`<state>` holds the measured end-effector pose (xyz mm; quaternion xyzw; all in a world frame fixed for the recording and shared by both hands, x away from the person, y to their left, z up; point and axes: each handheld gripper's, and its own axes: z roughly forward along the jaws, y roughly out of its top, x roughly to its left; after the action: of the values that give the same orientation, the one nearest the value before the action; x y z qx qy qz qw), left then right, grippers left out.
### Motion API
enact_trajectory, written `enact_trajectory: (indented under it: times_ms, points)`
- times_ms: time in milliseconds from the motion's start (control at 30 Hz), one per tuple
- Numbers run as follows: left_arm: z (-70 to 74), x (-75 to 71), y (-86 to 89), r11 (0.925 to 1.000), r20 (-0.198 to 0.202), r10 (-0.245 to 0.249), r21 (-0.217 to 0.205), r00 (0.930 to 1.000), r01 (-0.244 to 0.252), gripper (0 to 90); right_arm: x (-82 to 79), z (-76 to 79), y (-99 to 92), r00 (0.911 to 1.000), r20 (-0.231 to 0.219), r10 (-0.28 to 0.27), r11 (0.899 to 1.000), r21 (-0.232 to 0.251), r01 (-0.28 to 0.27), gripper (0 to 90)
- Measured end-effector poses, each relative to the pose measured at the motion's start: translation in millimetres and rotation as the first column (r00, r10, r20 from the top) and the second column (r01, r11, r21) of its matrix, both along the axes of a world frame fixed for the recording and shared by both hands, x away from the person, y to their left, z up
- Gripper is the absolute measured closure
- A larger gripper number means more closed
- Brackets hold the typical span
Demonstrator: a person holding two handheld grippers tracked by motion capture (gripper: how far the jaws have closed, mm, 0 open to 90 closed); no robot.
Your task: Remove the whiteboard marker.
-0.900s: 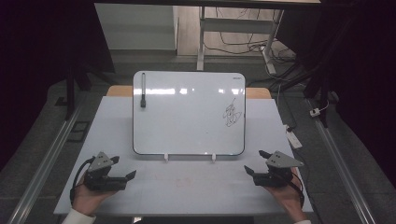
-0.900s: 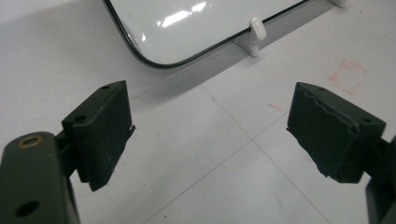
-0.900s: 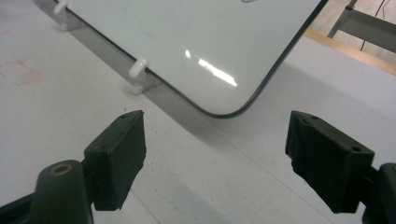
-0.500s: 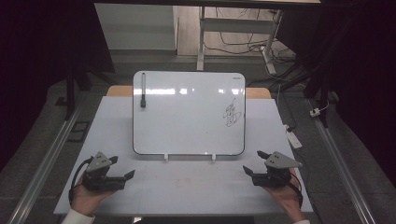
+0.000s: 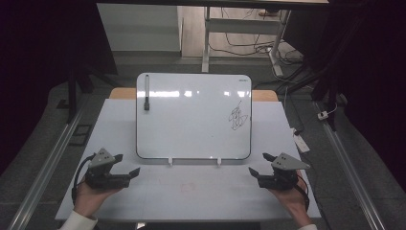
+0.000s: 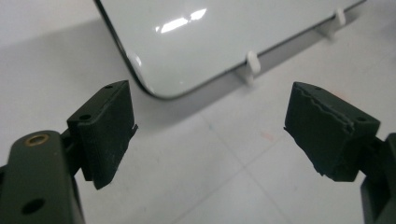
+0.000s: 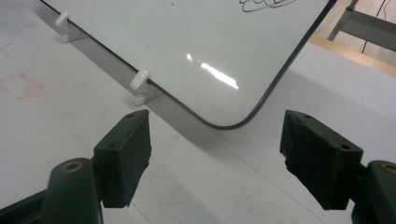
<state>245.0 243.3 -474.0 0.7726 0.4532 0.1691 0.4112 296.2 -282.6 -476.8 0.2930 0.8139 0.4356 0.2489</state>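
A whiteboard [image 5: 191, 115] leans upright on two small white feet [image 5: 170, 161] near the middle of the white table [image 5: 191, 191]. A black scribble [image 5: 238, 116] marks its right side, and a black marker [image 5: 146, 98] clings to its upper left. My left gripper [image 5: 125, 165] rests at the table's front left, open and holding nothing, pointing at the board's lower left corner [image 6: 156, 91]. At the front right my right gripper [image 5: 261, 164] is open too, empty, facing the board's lower right corner [image 7: 229, 122]. In the gripper views the left gripper [image 6: 210, 135] and right gripper [image 7: 217, 149] have wide jaws.
Table legs and loose cables [image 5: 249, 45] lie on the floor behind the table. A white power strip [image 5: 301, 142] sits by the table's right edge. Metal rails [image 5: 43, 167] run along both sides. Bare tabletop lies between my two hands.
Both hands have barely shifted; the grippers stay open in the same spots at the front of the table.
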Motion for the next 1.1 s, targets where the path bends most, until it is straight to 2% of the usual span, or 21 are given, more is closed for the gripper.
enact_trajectory:
  times_ms: [100, 200, 333, 633, 867, 1100]
  points:
    - [14.2, 13.4, -5.0, 0.9999, 0.0, 0.005, -0.012, 1.0, -0.005, 17.2, 0.2, 1.6, -0.5, 1.0, 0.005, -0.006, 1.0, 0.009, 0.006, 24.7]
    - [27.1, 29.8, -11.2, 1.0, 0.002, 0.005, -0.007, 1.0, -0.005, 17.4, 0.3, 1.3, -1.2, 1.0, 0.002, -0.008, 1.0, 0.012, 0.007, 24.8]
    - [42.4, 53.8, -18.8, 0.9998, -0.001, 0.013, -0.017, 0.9999, -0.013, 18.2, 0.9, -2.0, -0.6, 0.9999, -0.007, -0.01, 1.0, 0.003, 0.01, 25.0]
    - [72.1, 103.2, -33.3, 0.9972, 0.033, 0.068, 0.027, 0.9971, -0.069, 20.2, 1.1, -6.0, 4.9, 0.9998, -0.02, 0.0, 1.0, -0.016, 0.0, 25.2]
    - [92.5, 136.4, -34.2, 0.9901, 0.064, 0.13, 0.046, 0.9895, -0.133, 24.5, 1.2, -8.0, 4.8, 0.9997, -0.023, -0.008, 1.0, -0.021, 0.008, 25.8]
    - [101.4, 163.1, -36.3, 0.9815, 0.086, 0.172, 0.07, 0.9813, -0.178, 31.5, 1.4, -9.5, 5.5, 0.9995, -0.029, -0.007, 1.0, -0.024, 0.007, 26.1]
